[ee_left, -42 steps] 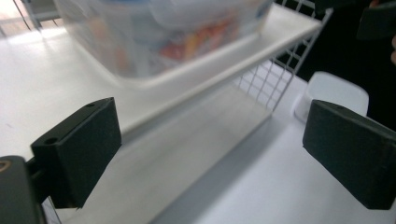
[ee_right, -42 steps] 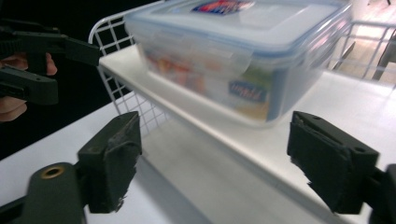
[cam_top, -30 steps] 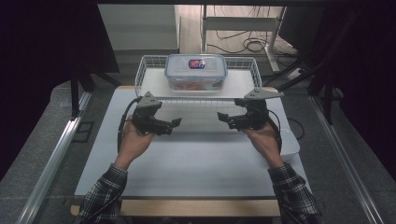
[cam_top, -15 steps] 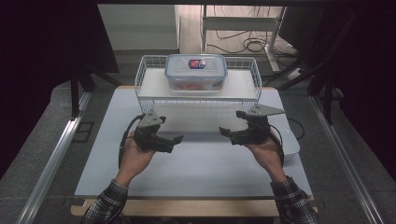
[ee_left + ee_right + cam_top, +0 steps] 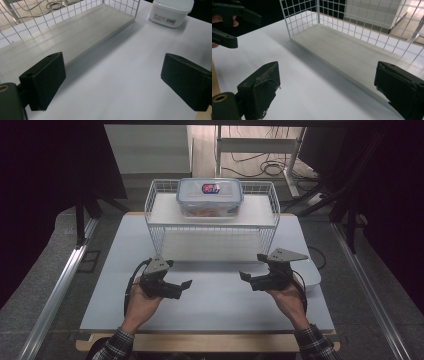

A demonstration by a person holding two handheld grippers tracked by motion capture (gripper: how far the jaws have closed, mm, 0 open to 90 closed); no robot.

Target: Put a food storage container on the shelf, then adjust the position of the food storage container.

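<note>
Lidded container point(image 5: 210, 196) on wire shelf point(image 5: 260, 213): red-and-blue lid label, wording too small to read.
White tub point(image 5: 171, 11) on worktop point(image 5: 130, 75): side sticker with barcode and print, characters illegible.
Legible text elsewhere: none.

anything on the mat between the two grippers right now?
Nothing: in the high view the white mat is bare between the left gripper and the right gripper. Both have open jaws and hold nothing.
</note>
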